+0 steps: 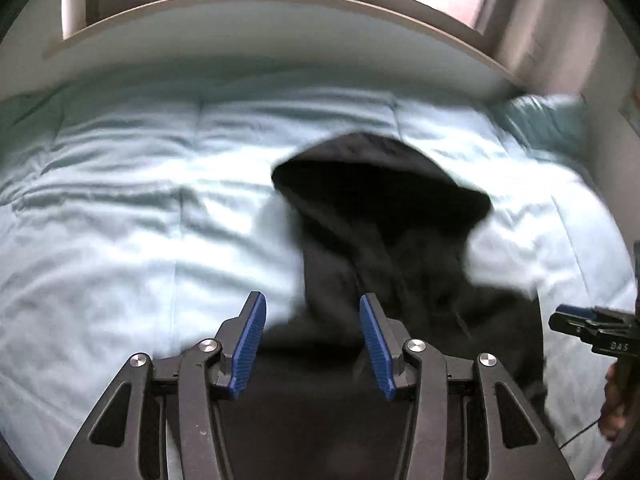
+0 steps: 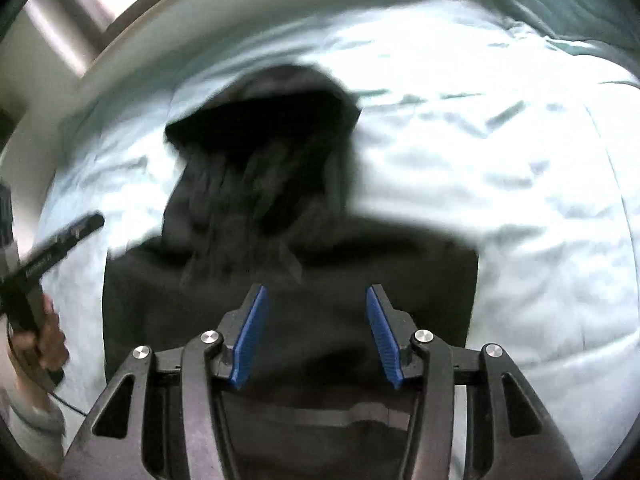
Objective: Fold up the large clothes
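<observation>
A black hooded sweatshirt lies on the pale blue bed cover, hood pointing to the far side; in the right wrist view the sweatshirt fills the middle, blurred by motion. My left gripper is open and empty, above the garment's near left part. My right gripper is open and empty, above the garment's body. The right gripper also shows at the right edge of the left wrist view; the left gripper shows at the left edge of the right wrist view, held in a hand.
The pale blue bed cover spreads wide around the garment. A headboard or ledge and windows lie beyond it. A teal pillow sits at the far right corner; it also shows in the right wrist view.
</observation>
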`<control>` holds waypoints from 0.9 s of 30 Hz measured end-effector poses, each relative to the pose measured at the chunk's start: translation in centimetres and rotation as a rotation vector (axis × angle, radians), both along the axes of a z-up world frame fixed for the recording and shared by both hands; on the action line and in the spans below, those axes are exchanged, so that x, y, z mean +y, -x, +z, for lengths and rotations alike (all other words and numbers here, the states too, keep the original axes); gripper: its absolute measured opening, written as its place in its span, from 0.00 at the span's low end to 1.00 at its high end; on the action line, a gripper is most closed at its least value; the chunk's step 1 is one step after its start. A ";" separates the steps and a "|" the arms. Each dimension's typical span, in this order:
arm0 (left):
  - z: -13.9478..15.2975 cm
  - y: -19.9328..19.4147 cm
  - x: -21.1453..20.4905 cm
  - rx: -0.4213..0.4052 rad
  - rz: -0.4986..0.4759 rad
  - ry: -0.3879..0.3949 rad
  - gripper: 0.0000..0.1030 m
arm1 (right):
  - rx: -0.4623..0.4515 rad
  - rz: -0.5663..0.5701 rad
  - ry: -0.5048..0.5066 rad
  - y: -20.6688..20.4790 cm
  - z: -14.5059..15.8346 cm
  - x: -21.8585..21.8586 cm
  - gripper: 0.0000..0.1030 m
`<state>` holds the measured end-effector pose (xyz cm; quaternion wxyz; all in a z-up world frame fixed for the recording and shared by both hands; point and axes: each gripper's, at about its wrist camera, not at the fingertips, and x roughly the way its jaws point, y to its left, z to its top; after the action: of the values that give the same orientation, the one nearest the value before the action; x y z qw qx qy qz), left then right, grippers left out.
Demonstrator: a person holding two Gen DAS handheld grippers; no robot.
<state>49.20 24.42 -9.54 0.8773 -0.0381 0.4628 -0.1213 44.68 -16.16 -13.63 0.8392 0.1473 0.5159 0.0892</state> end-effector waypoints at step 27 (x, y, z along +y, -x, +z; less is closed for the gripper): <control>-6.0 -11.3 4.5 0.100 0.153 0.276 0.12 | -0.088 -0.042 -0.046 -14.6 -4.6 0.3 0.07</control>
<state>60.53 28.92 -15.54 0.8464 -0.1993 0.4805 -0.1142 59.31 -15.84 -18.26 0.8592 0.1732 0.4729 0.0898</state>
